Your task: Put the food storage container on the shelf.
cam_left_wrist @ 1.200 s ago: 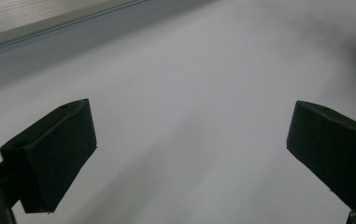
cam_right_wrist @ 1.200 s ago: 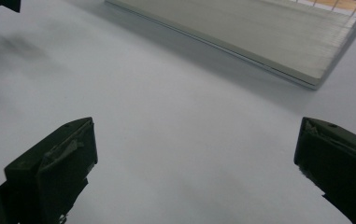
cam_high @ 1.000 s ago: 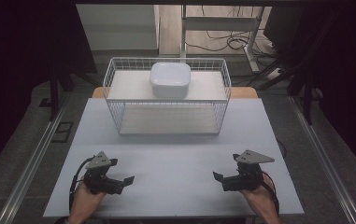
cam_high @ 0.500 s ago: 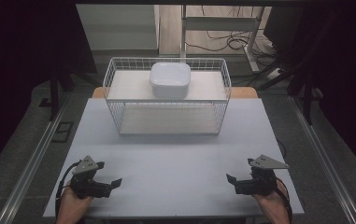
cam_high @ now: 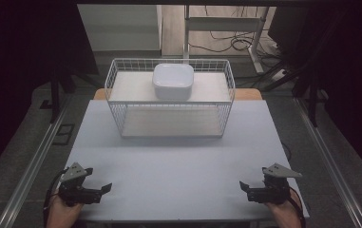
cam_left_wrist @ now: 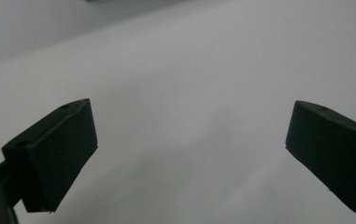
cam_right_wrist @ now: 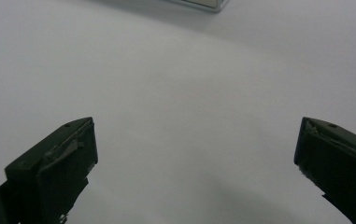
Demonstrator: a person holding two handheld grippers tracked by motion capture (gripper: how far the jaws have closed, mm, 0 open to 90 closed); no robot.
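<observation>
White container point(cam_high: 173, 80) sits atop the wire basket point(cam_high: 117, 107), well apart from both grippers. Likely light, rigid, smooth plastic; grasp opposite side walls. Left gripper point(cam_high: 106, 188) and right gripper point(cam_high: 243, 185) are spread, empty.

**Both grippers low and apart, jaws wide**

The left gripper point(cam_high: 103, 190) sits at the near left of the table point(cam_high: 178, 161), held in the person's left hand point(cam_high: 63, 213), which comes in from the bottom edge. Its jaws point inward, toward the middle, and stand wide apart with nothing between them; the grey plate rides on top and a cable loops off its outer side.

The right gripper point(cam_high: 243, 186) mirrors it at the near right, held in the right hand point(cam_high: 283, 213), jaws also pointing inward and spread wide, empty. Both grippers seem to hover just above the surface rather than rest on it, though the high view is too dim to be sure.
</observation>
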